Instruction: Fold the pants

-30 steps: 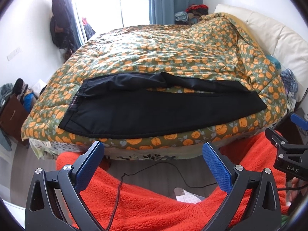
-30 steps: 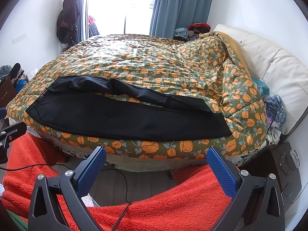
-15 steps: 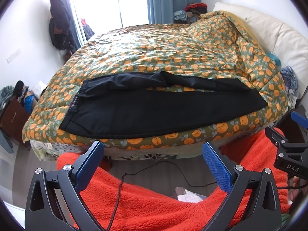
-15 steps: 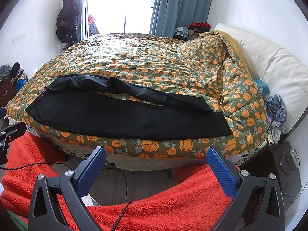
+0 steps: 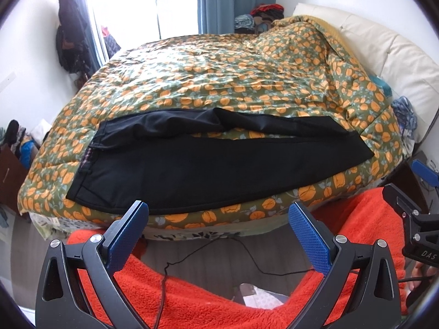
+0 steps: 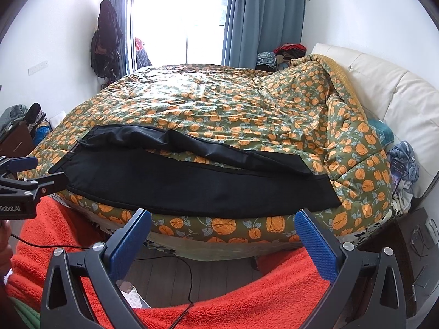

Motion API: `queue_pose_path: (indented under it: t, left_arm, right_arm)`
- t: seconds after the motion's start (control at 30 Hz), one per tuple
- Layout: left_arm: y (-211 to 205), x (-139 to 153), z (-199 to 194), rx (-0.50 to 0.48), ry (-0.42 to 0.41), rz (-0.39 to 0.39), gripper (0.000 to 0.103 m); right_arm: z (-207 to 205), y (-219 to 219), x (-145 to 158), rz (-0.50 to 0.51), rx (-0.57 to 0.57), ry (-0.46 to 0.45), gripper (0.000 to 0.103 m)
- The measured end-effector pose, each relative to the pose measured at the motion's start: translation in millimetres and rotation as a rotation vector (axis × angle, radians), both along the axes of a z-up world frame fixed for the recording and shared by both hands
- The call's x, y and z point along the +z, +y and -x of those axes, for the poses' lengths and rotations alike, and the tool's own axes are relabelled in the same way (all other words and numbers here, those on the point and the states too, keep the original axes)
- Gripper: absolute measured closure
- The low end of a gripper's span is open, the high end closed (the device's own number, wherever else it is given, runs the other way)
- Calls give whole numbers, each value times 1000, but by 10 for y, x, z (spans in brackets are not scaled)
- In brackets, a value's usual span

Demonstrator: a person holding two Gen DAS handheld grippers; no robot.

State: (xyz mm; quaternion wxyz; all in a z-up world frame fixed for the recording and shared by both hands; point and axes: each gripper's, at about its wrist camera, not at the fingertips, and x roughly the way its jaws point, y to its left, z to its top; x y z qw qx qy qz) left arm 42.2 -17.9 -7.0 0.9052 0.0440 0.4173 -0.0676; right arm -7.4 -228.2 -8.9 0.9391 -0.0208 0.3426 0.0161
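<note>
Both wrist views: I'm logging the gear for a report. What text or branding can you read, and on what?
"DAS": on the right gripper body, left wrist view.
"Robot.AI": on the left gripper body, right wrist view; its start is cut off.
Nothing readable on the pants.

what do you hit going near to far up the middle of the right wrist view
right gripper → orange fleece blanket → black cable on the floor → black pants at the bed's near edge → floral quilt → window
</note>
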Motion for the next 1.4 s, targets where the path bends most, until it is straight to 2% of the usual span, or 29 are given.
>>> queue_pose_path:
  t: [0.17,0.37,0.43,0.53,0.73,0.8,0.87,0.9,0.97,1.03,1.13,1.23,1.3,1.37,1.4]
  left_arm:
    - [-69,24,-197,-17,-37,-33,1]
    - [-8,4,-441,-8,-63,-12,1]
    - [2,-79,-536,-7,-43,-12,1]
    - [1,-229,-692,9,-1,-30,1]
    - [12,-480,-845,25,71,-42,1]
    - [12,-569,-870,33,95,-47,1]
    - [17,-666,-880,45,118,-61,1]
    - [17,-706,-887,51,130,-69,1]
    - [15,-792,-892,61,156,-79,1]
    - [19,-855,-897,72,181,-83,1]
    - [21,-938,-927,85,213,-92,1]
    - [15,-1001,-1000,89,234,-107,1]
    - [18,-1042,-1039,91,243,-115,1]
    - [32,-1087,-1084,97,252,-117,1]
    - [51,-1112,-1103,99,257,-116,1]
  right_arm:
    - [-168,-30,121,-43,17,-72,0]
    - [-387,-51,216,-59,77,-197,0]
    - [-563,-50,114,-53,107,-152,0]
    - [-851,-80,-62,-24,80,-48,0]
    - [-1287,-434,-297,-131,107,-5,0]
    - [-1536,-650,-489,-98,169,12,0]
    - [-1821,-935,-832,15,199,76,1]
    - [-2015,-1027,-990,74,212,121,3]
    - [-2398,-1192,-1242,131,253,211,20]
    - [-2737,-1265,-1442,160,308,284,23]
    - [-3116,-1244,-1667,241,373,338,26]
    - [-3370,-1233,-1879,323,438,375,28]
    - [-3435,-1173,-1994,411,494,407,35]
    - [-3452,-1113,-2024,441,553,452,76]
    - [-3423,-1084,-2014,471,571,460,79]
